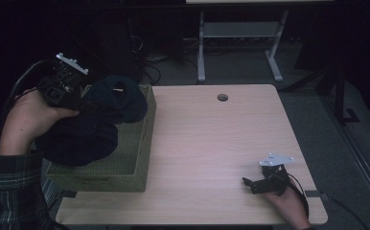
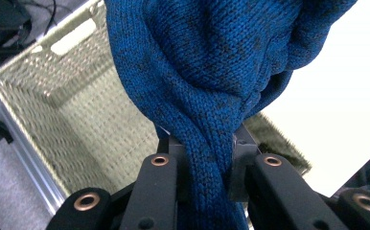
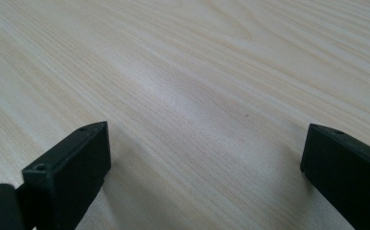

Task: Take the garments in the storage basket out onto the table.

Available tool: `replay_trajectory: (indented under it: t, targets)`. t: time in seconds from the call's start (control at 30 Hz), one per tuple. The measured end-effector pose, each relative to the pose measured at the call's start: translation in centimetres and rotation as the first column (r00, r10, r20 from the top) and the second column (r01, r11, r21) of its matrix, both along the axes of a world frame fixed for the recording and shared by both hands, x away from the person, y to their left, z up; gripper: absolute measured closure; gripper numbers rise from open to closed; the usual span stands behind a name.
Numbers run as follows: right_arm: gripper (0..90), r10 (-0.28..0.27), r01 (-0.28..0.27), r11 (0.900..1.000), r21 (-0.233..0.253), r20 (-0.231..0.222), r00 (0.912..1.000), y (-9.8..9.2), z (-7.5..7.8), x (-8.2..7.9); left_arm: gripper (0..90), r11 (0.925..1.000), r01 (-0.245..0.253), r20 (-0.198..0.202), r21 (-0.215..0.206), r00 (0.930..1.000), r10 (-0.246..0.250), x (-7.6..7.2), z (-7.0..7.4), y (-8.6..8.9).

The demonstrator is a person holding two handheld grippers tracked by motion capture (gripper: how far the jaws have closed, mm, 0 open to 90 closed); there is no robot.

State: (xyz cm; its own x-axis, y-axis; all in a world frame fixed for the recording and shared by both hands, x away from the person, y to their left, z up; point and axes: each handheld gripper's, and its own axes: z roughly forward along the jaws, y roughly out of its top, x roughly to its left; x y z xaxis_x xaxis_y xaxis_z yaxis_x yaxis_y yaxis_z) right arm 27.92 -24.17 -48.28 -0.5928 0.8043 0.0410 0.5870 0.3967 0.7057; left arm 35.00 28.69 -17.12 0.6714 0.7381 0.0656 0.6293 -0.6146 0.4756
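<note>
Left tongs (image 2: pixel 207 158) clamped tight on a blue knitted garment (image 2: pixel 212 81), a twisted fold of it pinched between the jaws. Ribbed, speckled weave, deep blue flecked with darker spots; bunched and draped in heavy folds. Seen from above as a dark mass (image 1: pixel 94 120) hanging over and into the woven green basket (image 1: pixel 142 143) at nine o'clock on the wooden surface (image 1: pixel 212 143). Basket interior pale, open weave, with a slot handle in its end wall. Right tongs (image 1: pixel 250 184) low at five o'clock, jaws spread wide, holding nothing, just above bare wood (image 3: pixel 197 86).
</note>
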Motion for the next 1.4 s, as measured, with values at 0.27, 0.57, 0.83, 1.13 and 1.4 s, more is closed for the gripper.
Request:
replay_trajectory:
  t: [0.27,0.57,0.83,1.13,1.4]
  targets:
    - [2.9,0.0,0.0,1.0,0.0,0.0,1.0,0.0,0.0,0.0,77.5,0.9995,0.031,0.012,0.0,0.9994,-0.031,0.1,0.7,-1.5]
    - [2.9,0.0,0.0,1.0,0.0,0.0,1.0,0.0,0.0,0.0,77.5,0.9977,0.067,0.025,-0.012,0.9975,-0.067,0.3,1.4,-3.5]
    - [2.9,0.0,0.0,1.0,0.0,0.0,1.0,0.0,0.0,0.0,77.5,0.9947,0.101,0.029,-0.022,0.9946,-0.1,0.6,1.7,-5.7]
    - [2.9,0.0,0.0,1.0,0.001,0.001,1.0,0.0,0.0,0.0,77.6,0.9884,0.146,0.03,-0.043,0.989,-0.145,1.0,1.7,-8.4]
    - [2.9,0.0,0.0,1.0,0.0,0.0,1.0,0.0,0.0,0.0,77.5,0.9813,0.185,0.018,-0.055,0.9828,-0.184,1.5,1.2,-11.2]
